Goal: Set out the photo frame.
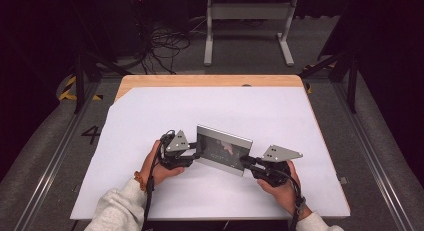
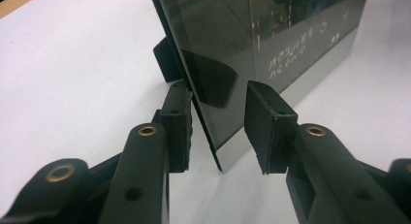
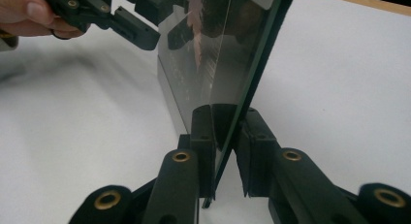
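On white paper (image 1: 210, 111) covering the wooden table (image 1: 210, 81), nothing blocks access. Glass picture frame (image 1: 223, 150) stands upright mid-sheet, edges between both jaw pairs. Left gripper (image 1: 196, 152) part open: one pad touching the left edge, other clear. Right gripper (image 1: 246, 162) nearly closed, pinching the right edge.

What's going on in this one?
A person at a table covered with white paper holds a glass picture frame upright between two handheld grippers. The right gripper is clamped on one side edge of the frame. The left gripper straddles the opposite edge: one pad lies against the back, the other pad stands clear of the glass front.
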Available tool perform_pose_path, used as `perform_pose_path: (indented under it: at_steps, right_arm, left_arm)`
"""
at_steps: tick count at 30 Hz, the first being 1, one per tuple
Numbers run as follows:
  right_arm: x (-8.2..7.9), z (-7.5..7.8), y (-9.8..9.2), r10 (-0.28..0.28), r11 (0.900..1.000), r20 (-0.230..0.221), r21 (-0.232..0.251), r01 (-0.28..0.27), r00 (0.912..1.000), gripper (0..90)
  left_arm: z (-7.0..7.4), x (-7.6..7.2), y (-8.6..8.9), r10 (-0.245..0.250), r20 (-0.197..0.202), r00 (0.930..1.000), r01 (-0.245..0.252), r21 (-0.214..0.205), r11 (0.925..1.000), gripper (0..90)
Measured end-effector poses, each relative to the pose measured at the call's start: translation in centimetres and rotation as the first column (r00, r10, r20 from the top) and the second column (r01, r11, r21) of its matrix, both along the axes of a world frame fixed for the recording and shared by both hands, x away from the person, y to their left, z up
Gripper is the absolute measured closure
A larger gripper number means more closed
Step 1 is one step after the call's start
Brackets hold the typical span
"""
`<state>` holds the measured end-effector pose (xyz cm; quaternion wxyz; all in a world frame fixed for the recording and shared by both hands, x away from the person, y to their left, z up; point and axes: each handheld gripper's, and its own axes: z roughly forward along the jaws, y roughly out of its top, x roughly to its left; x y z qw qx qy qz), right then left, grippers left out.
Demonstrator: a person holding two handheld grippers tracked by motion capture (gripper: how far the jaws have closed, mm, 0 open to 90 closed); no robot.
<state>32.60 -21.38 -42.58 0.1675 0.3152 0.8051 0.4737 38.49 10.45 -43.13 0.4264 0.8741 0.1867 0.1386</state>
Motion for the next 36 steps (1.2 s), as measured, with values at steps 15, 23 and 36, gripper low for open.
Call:
perform_pose_path:
  at_steps: [15, 23, 36]
  right_arm:
    - [0.03, -0.46, -0.06, -0.025, 0.9983, 0.000, -0.052, 0.025, 0.9997, 73.1]
    - [-0.31, -0.21, -0.32, -0.028, 0.9985, 0.017, -0.046, 0.029, 0.9995, 79.8]
    - [-0.29, -0.19, -0.12, -0.032, 0.9979, 0.038, -0.055, 0.034, 0.9988, 79.5]
  left_arm:
    - [-0.07, -0.79, 0.22, 0.011, -0.007, 0.9999, -0.011, 0.005, 0.9999, 63.2]
    - [-0.25, -0.76, 0.09, 0.011, -0.010, 0.9999, -0.011, 0.005, 0.9999, 62.1]
    - [-0.91, -0.55, -0.45, 0.010, -0.034, 0.9994, -0.009, 0.039, 0.9992, 62.9]
